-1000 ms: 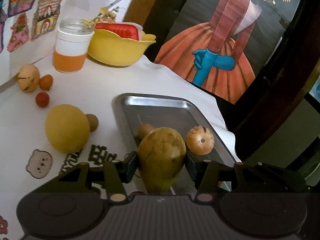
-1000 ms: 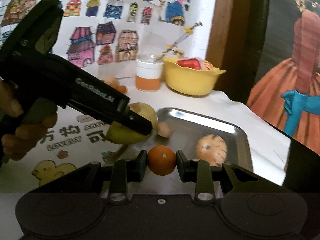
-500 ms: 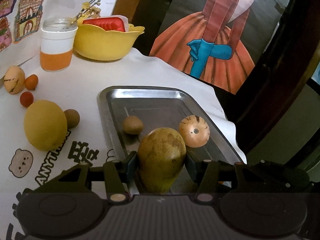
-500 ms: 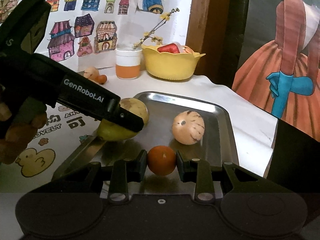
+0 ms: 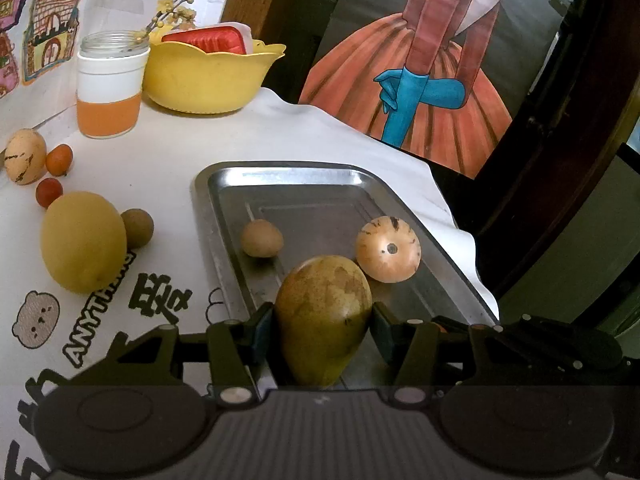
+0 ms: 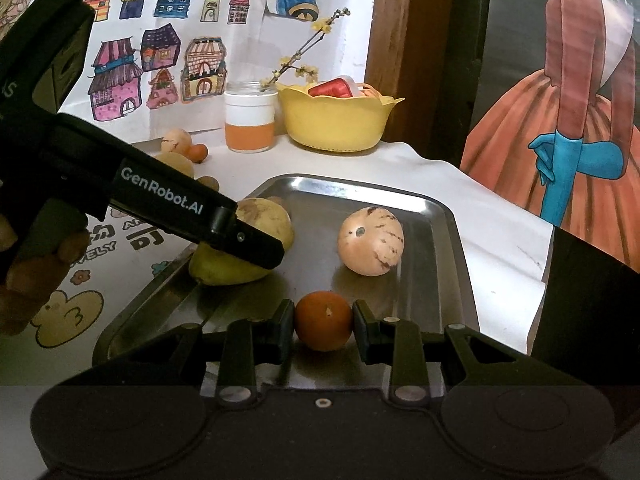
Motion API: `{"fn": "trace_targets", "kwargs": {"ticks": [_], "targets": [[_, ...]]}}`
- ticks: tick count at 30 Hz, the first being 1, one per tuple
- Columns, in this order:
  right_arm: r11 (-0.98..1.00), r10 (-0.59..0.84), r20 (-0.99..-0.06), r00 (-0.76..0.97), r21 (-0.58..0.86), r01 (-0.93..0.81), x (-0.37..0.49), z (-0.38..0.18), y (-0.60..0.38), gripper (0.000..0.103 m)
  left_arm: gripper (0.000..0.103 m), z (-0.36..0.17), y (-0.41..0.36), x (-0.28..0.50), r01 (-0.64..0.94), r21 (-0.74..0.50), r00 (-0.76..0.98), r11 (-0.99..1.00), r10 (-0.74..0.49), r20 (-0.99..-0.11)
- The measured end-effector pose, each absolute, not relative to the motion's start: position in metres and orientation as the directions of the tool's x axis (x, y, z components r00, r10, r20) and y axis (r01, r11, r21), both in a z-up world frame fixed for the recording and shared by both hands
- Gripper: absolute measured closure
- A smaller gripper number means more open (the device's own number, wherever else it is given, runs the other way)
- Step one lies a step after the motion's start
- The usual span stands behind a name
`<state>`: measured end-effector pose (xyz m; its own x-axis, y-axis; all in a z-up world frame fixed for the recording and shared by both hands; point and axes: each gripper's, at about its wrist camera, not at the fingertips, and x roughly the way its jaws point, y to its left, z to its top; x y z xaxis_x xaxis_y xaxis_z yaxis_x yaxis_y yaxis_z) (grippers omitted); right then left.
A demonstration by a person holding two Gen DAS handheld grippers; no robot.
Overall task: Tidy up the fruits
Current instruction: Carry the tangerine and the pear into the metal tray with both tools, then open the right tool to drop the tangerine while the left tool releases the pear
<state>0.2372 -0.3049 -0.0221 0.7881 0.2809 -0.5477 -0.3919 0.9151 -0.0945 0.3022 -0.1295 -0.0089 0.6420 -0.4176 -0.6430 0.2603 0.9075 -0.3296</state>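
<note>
So rn my left gripper [image 5: 323,322] is clamped on a mango [image 5: 322,320], yellow-green w/ brown speckles, long axis running away from the cam, narrow end toward me, low over the steel tray [image 5: 280,174]. Right gripper [image 6: 324,322] pinches a small round orange [image 6: 324,320] over the tray's near end. Only the left cam shows the loose fruit on the tablecloth [image 5: 160,160]; only the right cam shows my hand [image 6: 30,280] on the left tool.

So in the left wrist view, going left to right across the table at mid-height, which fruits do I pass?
Large yellow fruit → small brown fruit on the cloth → small brown fruit in the metal tray → green-yellow mango held by the left gripper → striped pale melon.
</note>
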Motion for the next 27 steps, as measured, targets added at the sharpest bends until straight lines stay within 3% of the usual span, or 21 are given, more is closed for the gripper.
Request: {"fn": "trace_targets", "kwargs": {"ticks": [14, 23, 25, 27], "targets": [[0.92, 0.27, -0.542, 0.796, -0.098, -0.379, 0.236, -0.023, -0.302, 0.068, 0.047, -0.009, -0.13, 0.3, 0.263, -0.329, 0.643, 0.907, -0.419, -0.642], [0.928, 0.263, -0.535, 0.803, -0.087, -0.361, 0.23, -0.02, -0.308, 0.047, 0.037, -0.006, -0.127, 0.291, 0.266, -0.355, 0.649, 0.896, -0.439, -0.621], [0.931, 0.261, -0.528, 0.808, -0.086, -0.356, 0.227, -0.018, -0.31, 0.039, 0.034, -0.004, -0.125, 0.287, 0.266, -0.36, 0.657, 0.894, -0.441, -0.611], [0.932, 0.261, -0.518, 0.814, -0.083, -0.352, 0.223, -0.015, -0.312, 0.031, 0.023, -0.001, -0.123, 0.282, 0.259, -0.359, 0.669, 0.897, -0.435, -0.603]]}}
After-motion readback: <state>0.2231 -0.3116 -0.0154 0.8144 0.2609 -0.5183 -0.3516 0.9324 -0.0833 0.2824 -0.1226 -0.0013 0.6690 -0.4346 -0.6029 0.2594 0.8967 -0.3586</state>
